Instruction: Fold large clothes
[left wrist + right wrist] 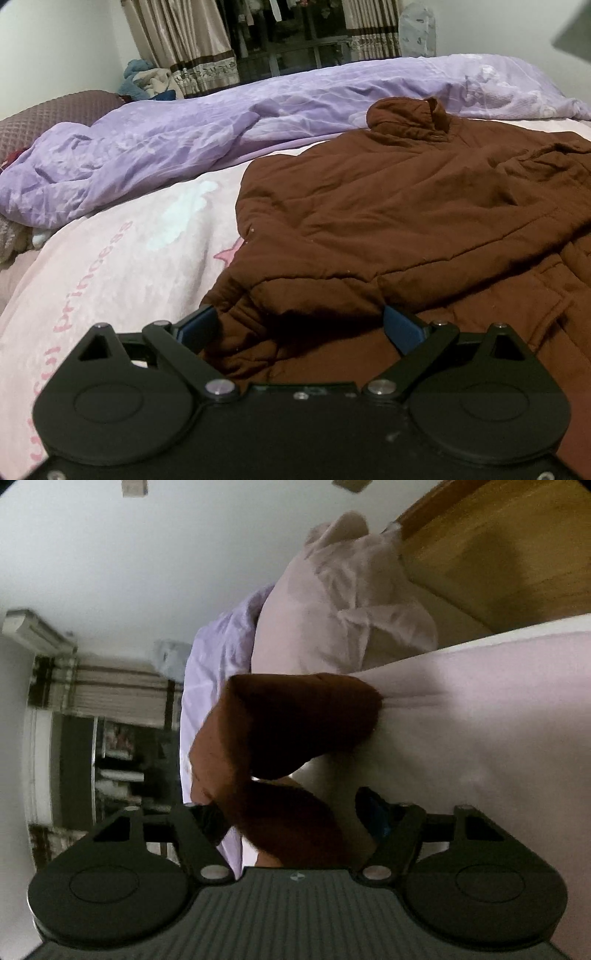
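Here, a brown padded jacket (406,206) is seen spread on the bed, its collar (410,114) turned toward the far side and its body lying lengthwise away from the left wrist camera. One thick fold of it, probably a sleeve or hem edge, is bunched right in front of the left gripper (299,325), whose blue-padded fingers (400,326) are spread wide to either side of that fold without pinching it. In the right wrist view, which is rolled on its side, a sleeve-like length of the same jacket (288,738) is draped between the fingers of the right gripper (291,812); these too are spread apart, and whether either one touches the cloth cannot be told. The garment thus lies directly ahead of both grippers, the left being at the near edge of the main body. It is judged that the coming move turns on closing over this near fold and carrying it toward the collar, along the jacket's long axis. Beneath the jacket a pink bedsheet (122,258) with printed lettering is laid, and beyond it a crumpled lilac quilt (177,147) is heaped. A pink pillow (332,602) is seen against a wooden headboard (498,546), and curtains (184,40) hang farther off.
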`<state>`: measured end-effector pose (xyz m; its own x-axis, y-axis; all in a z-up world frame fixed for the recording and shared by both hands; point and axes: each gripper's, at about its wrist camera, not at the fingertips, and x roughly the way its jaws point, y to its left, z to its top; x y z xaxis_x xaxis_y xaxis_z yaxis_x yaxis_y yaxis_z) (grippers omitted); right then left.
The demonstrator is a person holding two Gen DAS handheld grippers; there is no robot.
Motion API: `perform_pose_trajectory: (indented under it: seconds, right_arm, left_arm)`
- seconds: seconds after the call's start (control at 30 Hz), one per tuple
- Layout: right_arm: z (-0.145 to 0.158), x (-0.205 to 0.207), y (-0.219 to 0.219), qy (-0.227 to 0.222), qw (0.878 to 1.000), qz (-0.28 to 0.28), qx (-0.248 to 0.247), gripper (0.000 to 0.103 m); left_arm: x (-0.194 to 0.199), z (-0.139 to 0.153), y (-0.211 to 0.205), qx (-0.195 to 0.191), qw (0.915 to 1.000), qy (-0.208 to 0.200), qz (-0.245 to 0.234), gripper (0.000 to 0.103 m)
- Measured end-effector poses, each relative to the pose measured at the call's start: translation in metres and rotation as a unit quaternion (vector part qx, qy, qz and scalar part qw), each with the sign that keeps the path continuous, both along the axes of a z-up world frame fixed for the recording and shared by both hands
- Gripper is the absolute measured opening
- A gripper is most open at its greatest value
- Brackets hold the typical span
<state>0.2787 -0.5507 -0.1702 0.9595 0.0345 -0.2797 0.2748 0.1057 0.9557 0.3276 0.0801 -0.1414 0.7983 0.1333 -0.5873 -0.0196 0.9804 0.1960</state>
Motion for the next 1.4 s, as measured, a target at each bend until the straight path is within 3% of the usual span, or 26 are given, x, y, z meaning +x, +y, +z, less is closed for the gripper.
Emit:
perform_pose_trajectory:
  seconds: [0.07,0.1,0.17,0.23,0.37,0.43,0.53,0.6,0.67,0.73,0.77,0.87,0.93,1.0,1.03,1.07,1.23,1.27,1.33,1.4]
  right_arm:
    - [0.015,0.006,0.010,-0.003,0.997,0.017,-0.079,0.022]
    - [0.026,0.011,0.020,0.008,0.990,0.032,-0.138,0.014]
    - [0.048,0.015,0.048,0.015,0.971,0.045,-0.236,0.011]
    - [0.074,0.016,0.084,0.006,0.943,0.061,-0.327,0.010]
    - [0.132,0.007,0.168,-0.029,0.890,0.067,-0.451,0.008]
    - [0.161,0.000,0.225,-0.051,0.849,0.076,-0.521,0.008]
    - [0.186,-0.013,0.338,-0.087,0.762,0.092,-0.635,0.008]
    - [0.186,-0.018,0.414,-0.107,0.711,0.128,-0.683,0.009]
    - [0.172,-0.016,0.483,-0.100,0.678,0.187,-0.704,0.010]
    - [0.137,-0.001,0.536,-0.077,0.662,0.254,-0.700,0.010]
    - [0.122,0.006,0.551,-0.058,0.662,0.275,-0.695,0.010]
    - [0.074,0.026,0.573,0.003,0.692,0.322,-0.646,0.018]
    - [0.065,0.029,0.577,0.016,0.690,0.323,-0.648,0.024]
    - [0.077,0.027,0.570,-0.004,0.698,0.333,-0.634,0.048]
    - [0.083,0.027,0.567,-0.014,0.702,0.350,-0.620,0.073]
    - [0.084,0.028,0.563,-0.018,0.704,0.365,-0.609,0.085]
    - [0.099,0.011,0.551,-0.036,0.705,0.368,-0.606,0.083]
    - [0.099,0.007,0.545,-0.036,0.709,0.357,-0.607,0.083]
    - [0.102,0.012,0.533,-0.029,0.737,0.329,-0.589,0.083]
    - [0.106,0.020,0.517,-0.012,0.781,0.311,-0.542,0.083]
  left_arm:
    - [0.001,-0.001,0.000,0.000,1.0000,0.001,0.000,0.098]
    - [0.001,-0.001,0.000,0.000,1.0000,0.000,0.000,0.099]
    - [0.001,0.000,-0.001,0.002,1.0000,-0.001,0.001,0.098]
    - [-0.001,0.005,0.000,0.002,1.0000,-0.002,-0.001,0.099]
    - [-0.007,0.025,0.007,0.017,0.9996,-0.016,0.016,0.099]
    - [-0.006,0.038,0.013,0.032,0.9987,-0.021,0.033,0.099]
    - [-0.003,0.051,0.024,0.034,0.9974,-0.024,0.058,0.099]
    - [-0.004,0.054,0.032,0.020,0.9977,-0.025,0.061,0.099]
    - [-0.005,0.050,0.036,0.017,0.9979,-0.021,0.059,0.099]
    - [-0.004,0.041,0.036,0.025,0.9976,-0.015,0.063,0.099]
    - [-0.004,0.035,0.036,0.028,0.9976,-0.011,0.063,0.099]
    - [-0.005,0.017,0.039,0.036,0.9973,-0.001,0.064,0.099]
    - [-0.005,0.005,0.041,0.037,0.9976,0.008,0.058,0.099]
    - [-0.005,-0.003,0.044,0.027,0.9980,0.017,0.055,0.099]
    - [-0.004,-0.005,0.045,0.021,0.9981,0.016,0.056,0.099]
    - [-0.004,-0.004,0.047,0.015,0.9981,0.015,0.057,0.099]
    - [-0.007,0.000,0.047,0.000,0.9988,0.006,0.049,0.099]
    - [-0.007,0.000,0.046,0.000,0.9989,0.005,0.046,0.099]
    - [-0.007,-0.003,0.043,0.003,0.9991,0.004,0.043,0.099]
    - [-0.004,-0.005,0.042,0.003,0.9991,0.005,0.042,0.099]
